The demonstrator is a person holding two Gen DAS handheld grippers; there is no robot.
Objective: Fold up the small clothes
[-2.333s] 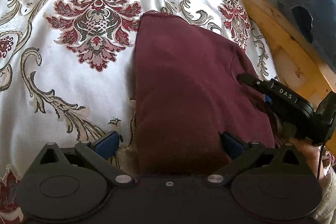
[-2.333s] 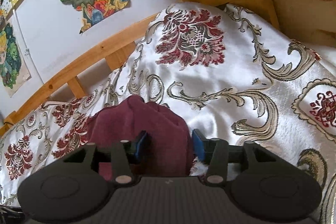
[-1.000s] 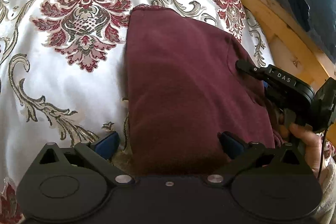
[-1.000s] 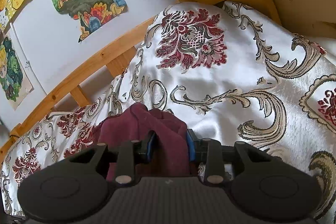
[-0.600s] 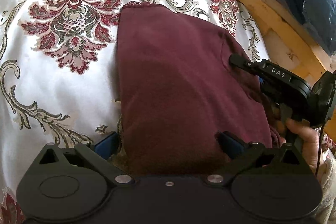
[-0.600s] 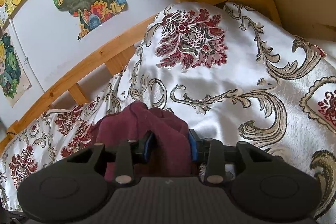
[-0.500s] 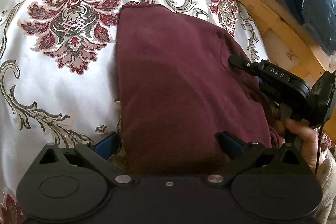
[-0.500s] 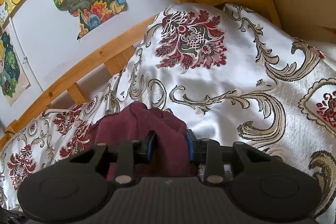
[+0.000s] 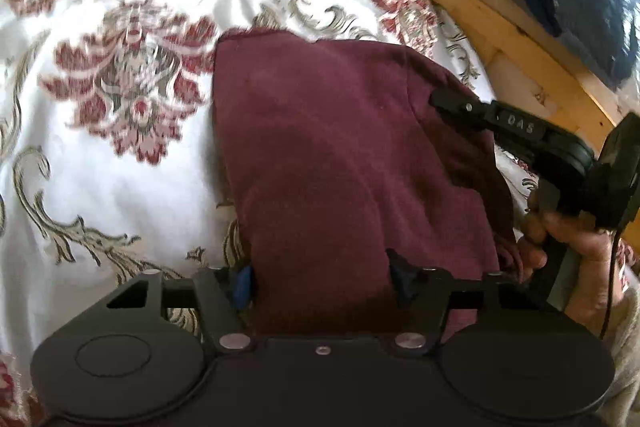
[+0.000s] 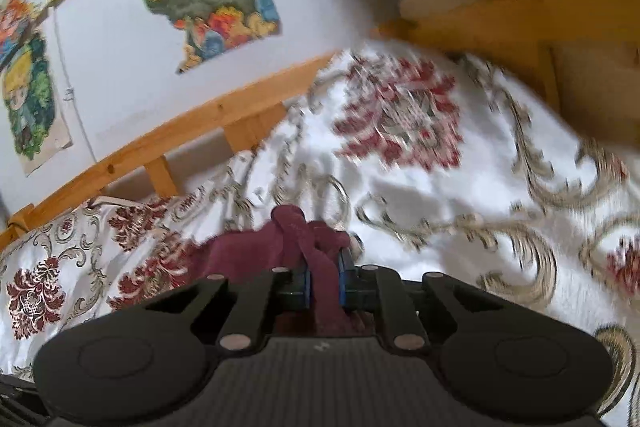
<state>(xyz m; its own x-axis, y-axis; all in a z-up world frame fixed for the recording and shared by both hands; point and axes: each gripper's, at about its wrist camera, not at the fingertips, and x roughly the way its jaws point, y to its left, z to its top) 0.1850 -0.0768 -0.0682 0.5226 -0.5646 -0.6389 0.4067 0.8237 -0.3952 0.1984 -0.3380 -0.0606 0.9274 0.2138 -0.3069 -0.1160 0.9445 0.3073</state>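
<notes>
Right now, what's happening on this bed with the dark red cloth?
A person is folding a maroon garment on a floral bedspread with two handheld grippers. The right gripper is pinched shut on a bunched edge of it. The left gripper straddles the near end, its fingers only partly closed. The fold isn't finished.

Two close wrist views along the fingers, both over the maroon garment on the bedspread.

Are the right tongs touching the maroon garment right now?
Touching. The right wrist view shows the right tongs shut on a bunched edge of the maroon garment, cloth pinched between the blue pads.
</notes>
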